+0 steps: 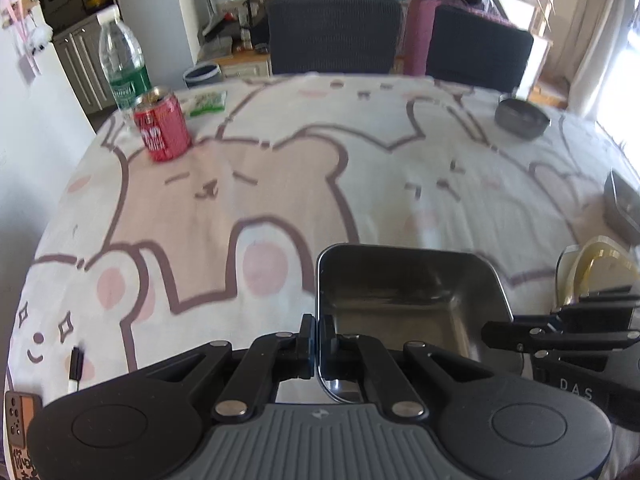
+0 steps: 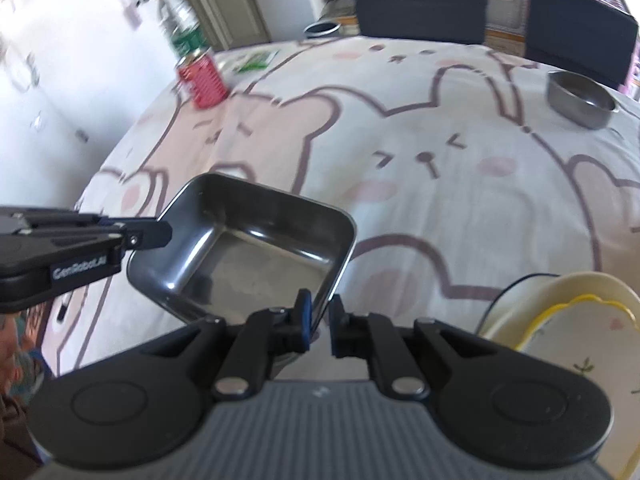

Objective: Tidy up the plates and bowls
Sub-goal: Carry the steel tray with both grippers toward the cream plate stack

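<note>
Left jaws clamp the near wall of the square steel tray point(image 1: 404, 300) while the right gripper point(image 2: 319, 322) stands slightly apart around its corner rim, so carry it level toward the stacked plates point(image 2: 560, 320) before letting go.

Both my cameras ride just behind my hand-held grippers, tilted steeply down across the worktop covered in a cartoon-bear cloth point(image 1: 280, 184) toward its far edge. Each sits close above the square stainless-steel tray point(image 1: 404, 292), which both views share, along with the red drink can point(image 2: 202, 78).
</note>
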A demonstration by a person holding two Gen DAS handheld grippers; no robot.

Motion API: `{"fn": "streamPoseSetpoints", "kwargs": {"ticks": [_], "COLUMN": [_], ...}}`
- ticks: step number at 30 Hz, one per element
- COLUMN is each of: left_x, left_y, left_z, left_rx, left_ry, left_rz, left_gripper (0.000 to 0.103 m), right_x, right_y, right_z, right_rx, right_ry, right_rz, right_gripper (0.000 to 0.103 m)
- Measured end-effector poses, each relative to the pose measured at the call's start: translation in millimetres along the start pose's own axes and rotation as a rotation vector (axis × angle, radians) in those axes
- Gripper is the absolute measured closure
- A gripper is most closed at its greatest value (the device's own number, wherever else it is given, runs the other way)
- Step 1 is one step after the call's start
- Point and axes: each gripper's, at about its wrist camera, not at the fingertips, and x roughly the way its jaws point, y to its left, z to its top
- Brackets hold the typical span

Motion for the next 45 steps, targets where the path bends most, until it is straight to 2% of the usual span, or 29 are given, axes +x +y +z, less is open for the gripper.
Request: {"fn": "streamPoseSetpoints", "kwargs": {"ticks": [6, 10, 24, 31, 37, 45], "left_x": [16.1, 21.8, 31.5, 31.6, 31.0, 30.6], "left_y": [-0.3, -1.2, -1.0, 1.4, 2.3, 4.9], "left_z": [-18.8, -23.2, -17.8, -18.2, -18.3, -18.5], "left_rx": [0.065, 0.091, 0.099, 0.098, 0.096, 0.084], "left_ry": [0.087, 0.101, 0.123, 0.127, 0.133, 0.135], "left_rz": [-0.009, 0.004, 0.019, 0.006, -0.002, -0.015], "left_gripper": [0.1, 0.099, 0.099, 0.099, 0.098, 0.091], "right_x": [15.0, 23.1, 34.5, 36.7, 37.9, 36.2], "right_y": [5.5, 8.0, 8.4, -2.7, -3.6, -3.6], "right_z": [-8.6, -14.9, -8.0, -6.9, -7.6, -10.3], "right_rx": [-0.053, -0.083, -0.041, 0.071, 0.077, 0.089], "right_ry": [0.09, 0.128, 0.127, 0.138, 0.132, 0.123], "right_rz": [-0.006, -0.01, -0.028, 0.009, -0.003, -0.002], "right_gripper": [0.091, 0.09, 0.09, 0.09, 0.09, 0.089]}}
